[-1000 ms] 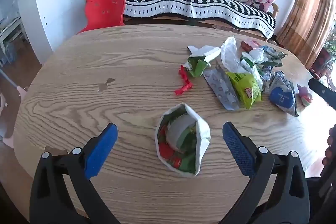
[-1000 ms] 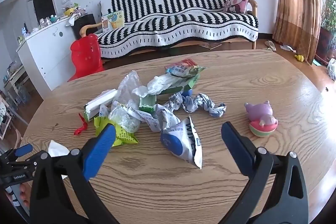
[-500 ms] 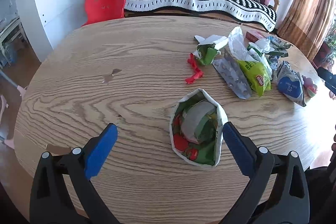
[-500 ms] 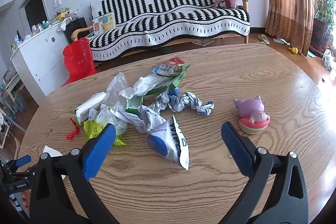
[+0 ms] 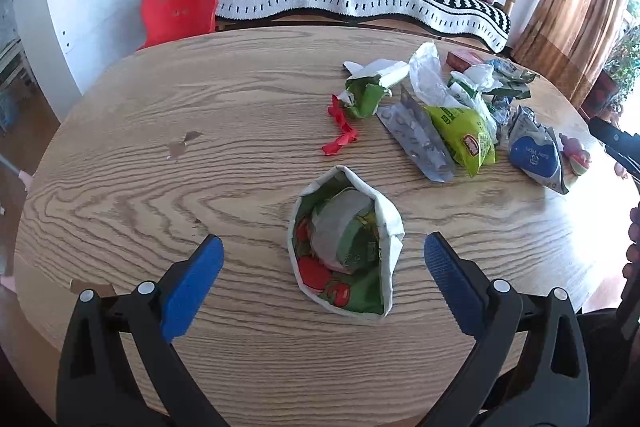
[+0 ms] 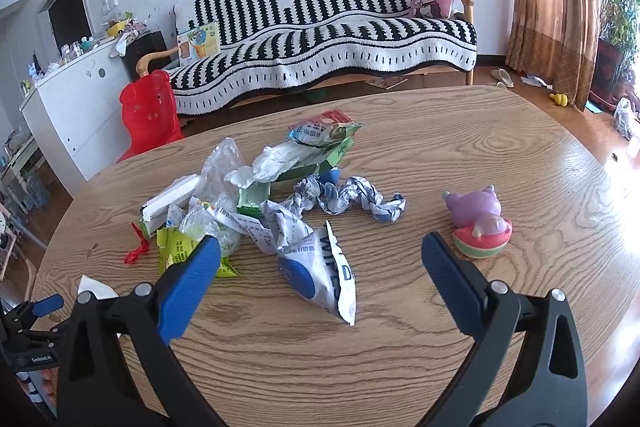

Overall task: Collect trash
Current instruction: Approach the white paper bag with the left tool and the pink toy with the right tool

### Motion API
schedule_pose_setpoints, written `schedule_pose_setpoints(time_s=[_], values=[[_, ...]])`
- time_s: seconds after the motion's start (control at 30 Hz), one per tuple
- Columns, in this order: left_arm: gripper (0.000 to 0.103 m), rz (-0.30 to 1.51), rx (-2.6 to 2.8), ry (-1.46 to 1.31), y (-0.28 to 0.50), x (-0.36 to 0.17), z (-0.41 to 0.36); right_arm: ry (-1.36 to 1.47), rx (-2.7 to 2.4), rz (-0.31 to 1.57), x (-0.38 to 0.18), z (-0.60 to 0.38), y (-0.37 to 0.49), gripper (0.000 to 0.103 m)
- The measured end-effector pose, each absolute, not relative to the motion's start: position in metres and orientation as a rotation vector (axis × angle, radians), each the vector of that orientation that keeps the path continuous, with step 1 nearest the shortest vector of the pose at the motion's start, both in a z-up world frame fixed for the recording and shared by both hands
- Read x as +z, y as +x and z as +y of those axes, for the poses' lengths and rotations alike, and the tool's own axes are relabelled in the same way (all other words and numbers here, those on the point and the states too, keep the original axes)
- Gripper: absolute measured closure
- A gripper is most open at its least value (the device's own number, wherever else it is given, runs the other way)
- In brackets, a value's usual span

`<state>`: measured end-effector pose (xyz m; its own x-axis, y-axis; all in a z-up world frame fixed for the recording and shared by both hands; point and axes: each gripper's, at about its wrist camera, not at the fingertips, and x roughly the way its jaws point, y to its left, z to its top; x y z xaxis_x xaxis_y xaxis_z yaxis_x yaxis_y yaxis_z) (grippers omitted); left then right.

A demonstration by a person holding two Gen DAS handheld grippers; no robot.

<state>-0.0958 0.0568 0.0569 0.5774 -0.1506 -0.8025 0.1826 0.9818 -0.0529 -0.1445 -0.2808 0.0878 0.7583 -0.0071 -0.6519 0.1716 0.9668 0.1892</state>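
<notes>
Left gripper (image 5: 324,259) spread wide, empty, straddling paper bag (image 5: 346,247); right gripper (image 6: 320,259) wide, empty, over wipes packet (image 6: 320,269).

Bag (image 5: 346,247) w/ wrappers inside sits near table's (image 5: 120,195) front edge, centre. Trash pile (image 6: 280,203) lies twd far-right part of table; ribbon (image 5: 340,131) at pile's left side, toy (image 6: 480,223) apart at its right. Chair (image 5: 178,7) & sofa (image 6: 328,39) behind table's far edge.
</notes>
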Motion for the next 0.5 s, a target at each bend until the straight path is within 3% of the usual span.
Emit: schedule_pose_setpoints(time_s=[0.5], values=[[0.006,0.952,-0.217,0.046,-0.095,0.054,0.052,0.217,-0.103,0.651,0.088,-0.292,-0.148,0.005]])
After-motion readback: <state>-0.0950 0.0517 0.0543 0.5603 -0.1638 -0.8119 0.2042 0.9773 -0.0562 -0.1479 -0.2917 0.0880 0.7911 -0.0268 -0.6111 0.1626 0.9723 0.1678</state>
